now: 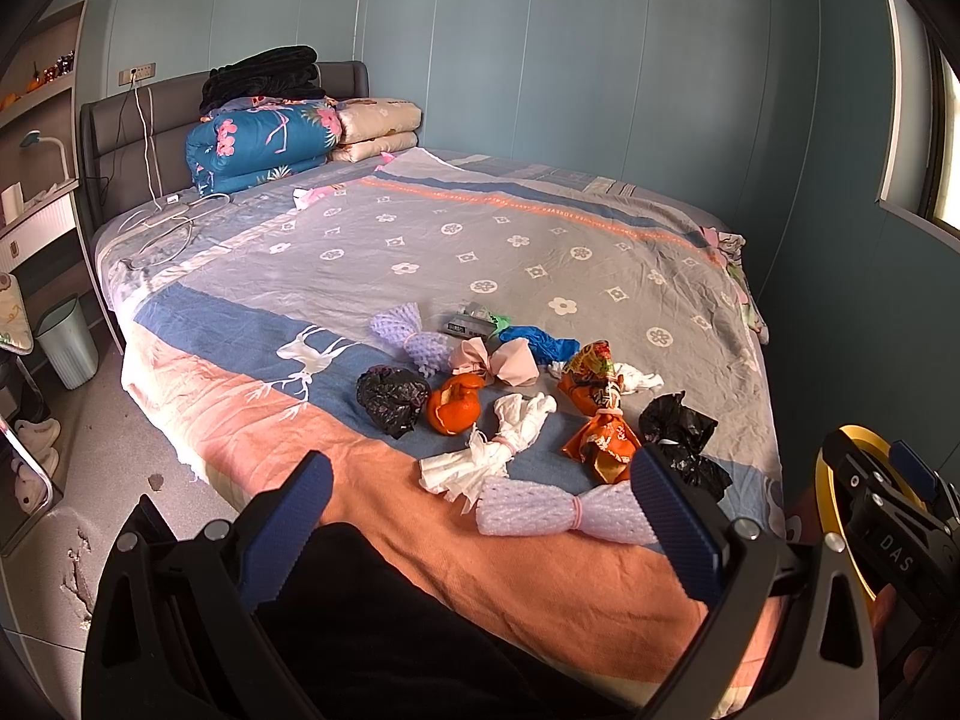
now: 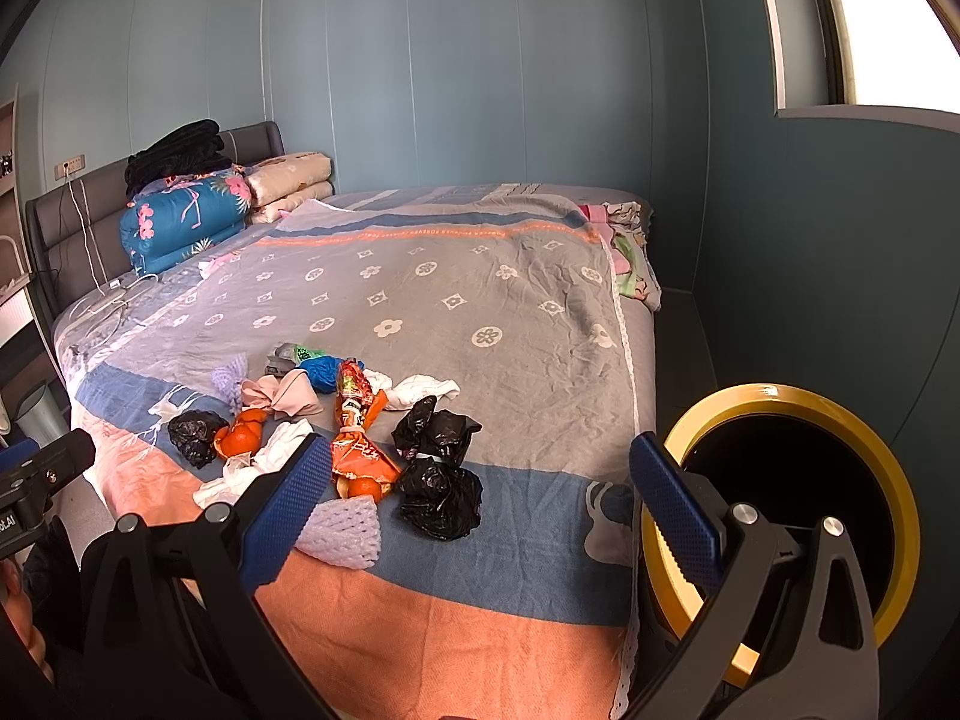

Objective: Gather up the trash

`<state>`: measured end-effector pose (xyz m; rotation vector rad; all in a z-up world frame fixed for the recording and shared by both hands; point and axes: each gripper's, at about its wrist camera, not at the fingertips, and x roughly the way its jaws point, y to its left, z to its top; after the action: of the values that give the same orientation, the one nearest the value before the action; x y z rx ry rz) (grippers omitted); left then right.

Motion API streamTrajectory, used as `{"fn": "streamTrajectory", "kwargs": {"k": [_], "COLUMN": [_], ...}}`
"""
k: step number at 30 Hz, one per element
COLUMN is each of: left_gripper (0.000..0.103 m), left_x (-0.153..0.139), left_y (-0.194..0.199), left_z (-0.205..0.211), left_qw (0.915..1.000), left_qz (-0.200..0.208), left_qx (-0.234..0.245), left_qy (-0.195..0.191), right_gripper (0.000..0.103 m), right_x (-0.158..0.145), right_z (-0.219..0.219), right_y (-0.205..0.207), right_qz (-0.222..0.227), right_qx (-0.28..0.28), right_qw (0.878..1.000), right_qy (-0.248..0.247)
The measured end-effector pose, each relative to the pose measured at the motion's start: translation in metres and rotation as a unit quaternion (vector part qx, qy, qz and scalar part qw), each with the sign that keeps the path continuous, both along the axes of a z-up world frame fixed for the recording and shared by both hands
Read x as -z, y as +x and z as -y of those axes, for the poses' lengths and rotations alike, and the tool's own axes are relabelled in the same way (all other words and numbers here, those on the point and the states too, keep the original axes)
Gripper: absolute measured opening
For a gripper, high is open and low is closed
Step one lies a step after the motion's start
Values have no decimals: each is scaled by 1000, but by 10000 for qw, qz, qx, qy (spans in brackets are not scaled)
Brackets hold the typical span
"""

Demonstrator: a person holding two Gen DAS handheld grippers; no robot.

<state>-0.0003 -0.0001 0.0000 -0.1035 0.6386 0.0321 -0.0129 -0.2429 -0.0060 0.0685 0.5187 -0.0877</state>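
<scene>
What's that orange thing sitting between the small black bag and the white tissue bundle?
A peeled-open orange lies there, touching the small black bag, with the white tissue bundle on its other side. The left wrist view shows it best.

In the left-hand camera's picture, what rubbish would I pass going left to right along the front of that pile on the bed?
Black bag → orange peel → white tissue bundle → orange snack wrapper → second black bag. The white foam net lies nearer, under several of these, so it is left out.
</scene>
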Motion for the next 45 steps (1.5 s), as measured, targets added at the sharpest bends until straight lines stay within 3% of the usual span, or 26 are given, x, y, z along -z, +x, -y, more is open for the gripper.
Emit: {"fn": "streamTrajectory", "kwargs": {"k": [23,31,35,40,45], "left_gripper": [96,96,96,96,96], "left_x": [0,3,11,9,9], "left_y": [0,-5,4,23,46], "left_z": [0,-7,-13,-26,-55], "left_qw": [10000,9997,9988,9995,9984], "left_qz": [-8,6,-98,-139,-355], "left_qx": [4,101,148,-32,-246], "left_qy": [-3,-235,-451,-277,-359], "right_gripper": [95,95,95,95,95], "right_x": [-2,-1,3,10,22], "right_z": [1,1,1,-15,-23], "right_y": [-2,2,13,43,77], "right_qz": [46,101,52,-104,-313], "right_qx": [-30,124,-10,-324,-353], "right_qw": [10000,9999,10000,9993,9989], "right_qy": [38,-62,-13,-124,-75]}}
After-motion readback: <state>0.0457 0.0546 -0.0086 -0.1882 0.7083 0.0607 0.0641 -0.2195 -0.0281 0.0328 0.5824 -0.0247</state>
